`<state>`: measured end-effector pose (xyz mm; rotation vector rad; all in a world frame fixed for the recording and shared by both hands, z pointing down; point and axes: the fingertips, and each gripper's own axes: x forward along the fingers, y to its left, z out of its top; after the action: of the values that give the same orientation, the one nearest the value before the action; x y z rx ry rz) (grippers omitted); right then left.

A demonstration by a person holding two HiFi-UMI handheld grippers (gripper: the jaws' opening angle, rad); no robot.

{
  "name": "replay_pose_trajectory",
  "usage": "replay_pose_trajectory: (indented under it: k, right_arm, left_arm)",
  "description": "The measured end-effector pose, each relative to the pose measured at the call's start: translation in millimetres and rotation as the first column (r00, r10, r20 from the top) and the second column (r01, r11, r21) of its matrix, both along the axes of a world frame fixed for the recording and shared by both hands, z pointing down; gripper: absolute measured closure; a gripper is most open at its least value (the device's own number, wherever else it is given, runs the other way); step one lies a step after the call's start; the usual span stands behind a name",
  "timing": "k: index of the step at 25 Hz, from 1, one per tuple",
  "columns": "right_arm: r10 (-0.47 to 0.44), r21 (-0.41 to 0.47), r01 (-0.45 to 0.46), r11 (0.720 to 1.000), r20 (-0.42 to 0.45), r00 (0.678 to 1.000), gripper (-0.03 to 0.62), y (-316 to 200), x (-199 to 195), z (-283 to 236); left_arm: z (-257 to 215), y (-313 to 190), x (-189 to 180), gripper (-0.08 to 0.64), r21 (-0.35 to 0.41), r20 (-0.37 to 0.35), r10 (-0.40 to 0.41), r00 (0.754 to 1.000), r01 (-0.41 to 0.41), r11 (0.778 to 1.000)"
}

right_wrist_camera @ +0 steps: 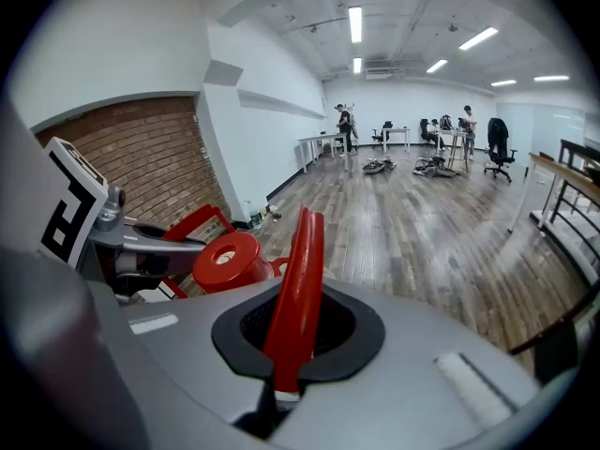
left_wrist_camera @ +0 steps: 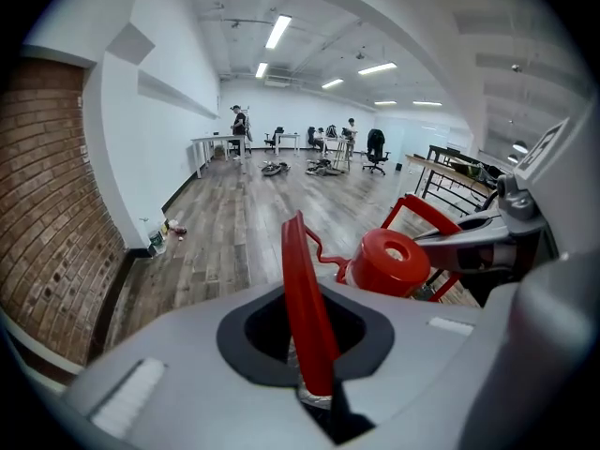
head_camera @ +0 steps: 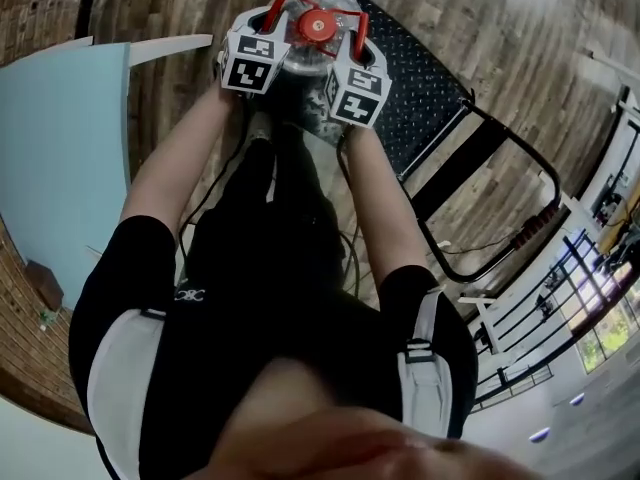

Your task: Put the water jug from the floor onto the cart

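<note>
Hovering at the cart (head_camera: pixel 425 83) edge, water jug (head_camera: pixel 303 60), open floor (head_camera: pixel 172 103) alongside.

Clear, red-capped water jug (head_camera: pixel 312 30) upright over cart (head_camera: pixel 420 78).

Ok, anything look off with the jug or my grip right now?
Nothing stands out. The left hand-held gripper and right hand-held gripper are each shut on a red handle, one on either side of the red cap. The water jug looks upright at the cart end, and no spill shows.
</note>
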<state>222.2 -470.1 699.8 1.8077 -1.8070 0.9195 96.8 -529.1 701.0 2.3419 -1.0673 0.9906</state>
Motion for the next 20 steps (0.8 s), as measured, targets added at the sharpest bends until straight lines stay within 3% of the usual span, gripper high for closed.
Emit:
replay_pose_trajectory:
  k: [7, 11, 20]
  right_arm:
    - [-0.049, 0.008, 0.05, 0.999, -0.061, 0.997, 0.575, -35.7, 7.7, 32.0]
    - [-0.02, 0.005, 0.021, 1.0, -0.043, 0.999, 0.577, -41.2, 18.5, 50.2]
    - [0.041, -0.006, -0.041, 0.999, -0.036, 0.999, 0.543, -40.8, 33.2, 54.7]
  left_arm:
    - [41.0, -28.9, 5.8, 0.529, 0.016, 0.039, -0.027, 0.999, 0.026, 1.0]
    - [60.0, -36.3, 4.3, 0.528, 0.025, 0.082, -0.015, 0.997, 0.013, 1.0]
    - [53.4, -35.3, 14.4, 0.446, -0.025, 0.026, 0.012, 1.0, -0.011, 1.0]
